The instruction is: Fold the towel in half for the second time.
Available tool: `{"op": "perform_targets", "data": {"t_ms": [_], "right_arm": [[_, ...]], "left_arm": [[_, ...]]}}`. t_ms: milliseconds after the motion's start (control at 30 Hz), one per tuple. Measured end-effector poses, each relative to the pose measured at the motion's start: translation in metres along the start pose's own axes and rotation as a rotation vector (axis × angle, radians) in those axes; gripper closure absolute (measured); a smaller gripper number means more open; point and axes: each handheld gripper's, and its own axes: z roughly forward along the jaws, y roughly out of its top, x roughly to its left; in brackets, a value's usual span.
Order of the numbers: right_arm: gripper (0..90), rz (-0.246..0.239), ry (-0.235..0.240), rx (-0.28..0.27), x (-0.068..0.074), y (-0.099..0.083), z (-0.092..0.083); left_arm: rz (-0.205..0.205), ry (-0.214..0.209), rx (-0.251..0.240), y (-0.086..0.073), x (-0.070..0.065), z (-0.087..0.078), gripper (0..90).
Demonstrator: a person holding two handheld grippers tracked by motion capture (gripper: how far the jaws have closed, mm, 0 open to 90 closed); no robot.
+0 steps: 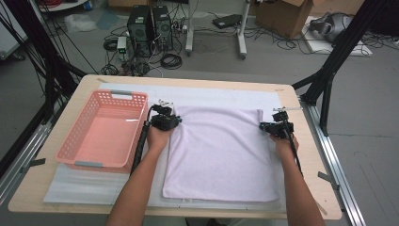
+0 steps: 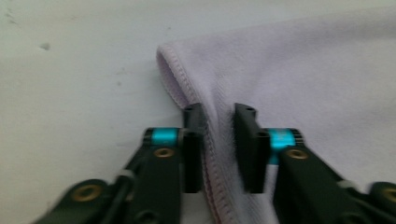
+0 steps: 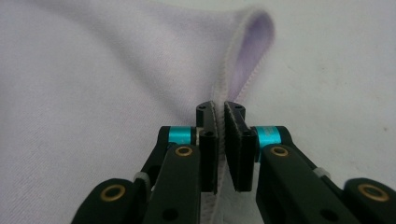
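A pale lilac towel [image 1: 219, 150] lies flat on a white mat in the middle of the table. My left gripper [image 1: 175, 120] sits at the towel's far left corner. In the left gripper view the stitched hem of the towel [image 2: 303, 70] runs up between the jaws of the left gripper [image 2: 218, 112], which pinch it. My right gripper [image 1: 263, 126] sits at the far right corner. In the right gripper view the right gripper [image 3: 218, 106] is shut tight on the hem, and the towel [image 3: 93, 70] corner curls up just beyond the tips.
A pink plastic basket [image 1: 122, 96] with nothing in it stands to the left of the towel, close to my left hand. The white mat [image 1: 211, 94] covers most of the wooden table [image 1: 188, 81]. Computers, cables and boxes lie on the floor beyond the far edge.
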Motion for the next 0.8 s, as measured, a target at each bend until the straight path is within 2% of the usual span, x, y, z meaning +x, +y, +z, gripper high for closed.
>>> {"op": "perform_targets", "data": {"t_ms": [33, 67, 133, 167, 267, 367, 533, 700, 800], "right_arm": [[85.5, -0.004, 0.000, -0.001, 0.000, 0.000, 0.000], [86.1, 0.013, 0.007, -0.003, -0.001, 0.000, 0.000], [86.6, 0.029, 0.005, -0.011, -0.004, -0.001, -0.001], [86.8, 0.033, -0.007, -0.020, -0.005, -0.001, -0.002], [87.0, 0.056, -0.002, -0.051, -0.008, -0.001, -0.005], [86.9, 0.056, 0.007, -0.069, -0.007, 0.000, -0.009], [86.9, 0.074, 0.038, -0.111, -0.006, 0.001, -0.023], [86.9, 0.061, 0.070, -0.151, -0.001, 0.002, -0.044], [86.9, 0.033, 0.075, -0.163, 0.004, 0.003, -0.057]], "left_arm": [[-0.001, 0.002, -0.001, 0.000, -0.001, 0.000, 82.4], [-0.022, -0.008, -0.001, 0.000, 0.000, 0.000, 83.1], [-0.092, -0.029, 0.002, 0.001, 0.006, -0.002, 83.7], [-0.105, -0.034, -0.001, 0.002, 0.007, -0.003, 84.0], [-0.114, -0.046, -0.032, 0.006, 0.007, -0.010, 84.0], [-0.138, -0.070, -0.061, 0.010, 0.008, -0.018, 84.1], [-0.130, -0.099, -0.080, 0.014, 0.007, -0.030, 84.0], [-0.107, -0.117, -0.093, 0.018, 0.003, -0.047, 83.9], [-0.095, -0.129, -0.100, 0.020, 0.000, -0.059, 83.9]]}}
